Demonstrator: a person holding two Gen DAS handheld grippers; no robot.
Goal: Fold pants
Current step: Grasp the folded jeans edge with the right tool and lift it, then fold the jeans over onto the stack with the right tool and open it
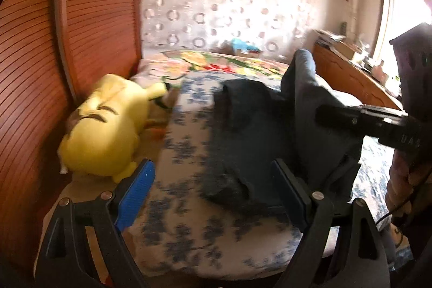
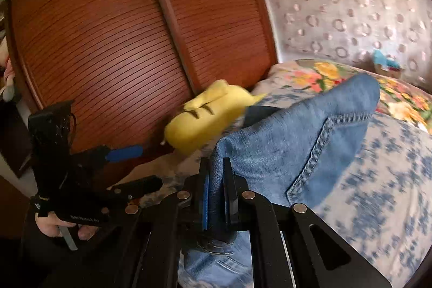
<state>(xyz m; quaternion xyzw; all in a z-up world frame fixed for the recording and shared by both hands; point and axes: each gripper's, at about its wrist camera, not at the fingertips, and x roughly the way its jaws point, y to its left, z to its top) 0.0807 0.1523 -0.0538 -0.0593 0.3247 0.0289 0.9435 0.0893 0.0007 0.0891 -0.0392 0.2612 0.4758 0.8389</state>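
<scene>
Blue denim pants [image 1: 272,126] lie bunched on the bed, one part raised toward the right. My left gripper [image 1: 213,185] is open above the bed's near end, with its right finger beside the pants' near edge and nothing between the pads. It also shows in the right wrist view [image 2: 135,166], open at the left. My right gripper [image 2: 216,193] is shut on the pants [image 2: 297,142] and holds a fold of denim up off the bed. In the left wrist view the right gripper [image 1: 324,112] reaches in from the right against the raised cloth.
A yellow plush toy [image 1: 108,126] lies along the bed's left side against the wooden slatted wardrobe [image 1: 94,18]. The bed [image 1: 189,153] has a blue-flowered cover, with a bright floral quilt [image 1: 229,64] farther back. A cluttered wooden desk [image 1: 351,72] stands at the right.
</scene>
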